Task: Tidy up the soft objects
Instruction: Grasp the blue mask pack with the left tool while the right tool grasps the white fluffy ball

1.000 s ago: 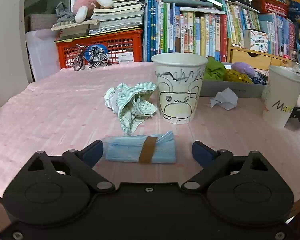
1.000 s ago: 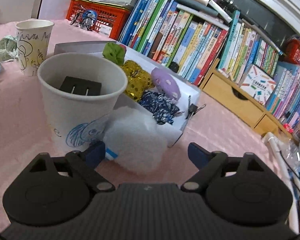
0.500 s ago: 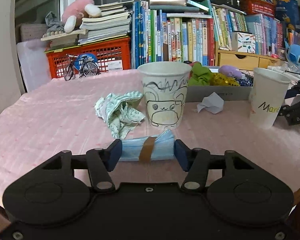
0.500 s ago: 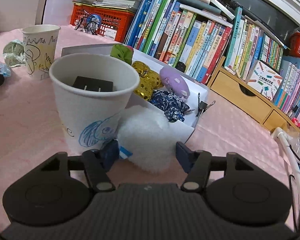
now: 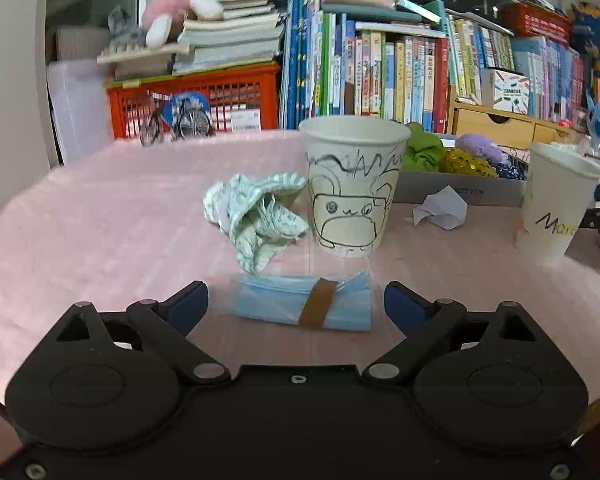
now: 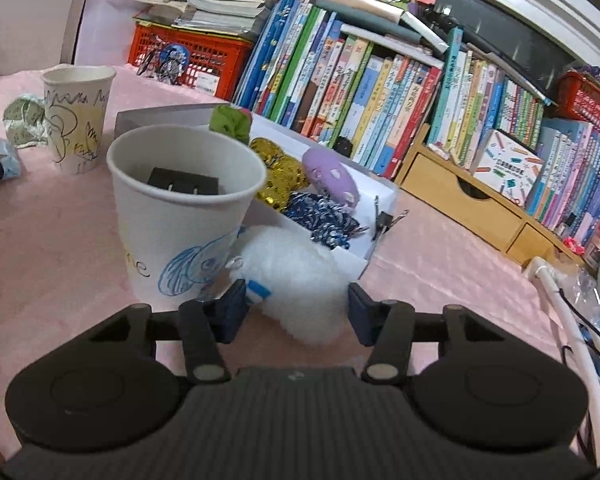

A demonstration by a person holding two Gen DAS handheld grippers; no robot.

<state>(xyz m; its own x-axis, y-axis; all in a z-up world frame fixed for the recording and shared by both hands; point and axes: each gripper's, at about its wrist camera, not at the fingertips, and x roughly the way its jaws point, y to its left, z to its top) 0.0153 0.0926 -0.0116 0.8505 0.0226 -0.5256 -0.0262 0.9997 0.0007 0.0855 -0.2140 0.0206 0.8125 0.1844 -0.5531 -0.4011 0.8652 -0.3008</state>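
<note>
A folded blue face mask point(image 5: 304, 306) with a brown band lies on the pink tablecloth between the fingers of my left gripper point(image 5: 296, 306), which is open around it without touching. A crumpled green-patterned cloth point(image 5: 256, 216) lies beyond it. My right gripper point(image 6: 296, 308) is shut on a white fluffy ball point(image 6: 296, 280), held beside a white paper cup point(image 6: 180, 220). A white box point(image 6: 352, 258) behind holds a green cloth point(image 6: 232, 122), gold sequin piece point(image 6: 278, 180), purple plush point(image 6: 330, 176) and dark blue cloth point(image 6: 320, 220).
A drawn-on paper cup point(image 5: 352, 188) stands behind the mask. A crumpled white paper point(image 5: 440, 208) lies before the box point(image 5: 460, 190). Another cup point(image 5: 556, 200) stands right. Books and an orange crate point(image 5: 196, 96) line the back.
My left gripper, closed on the mask half a second ago, has opened and the mask lies on the cloth. My right gripper has stayed shut on the white ball and shifted a little.
</note>
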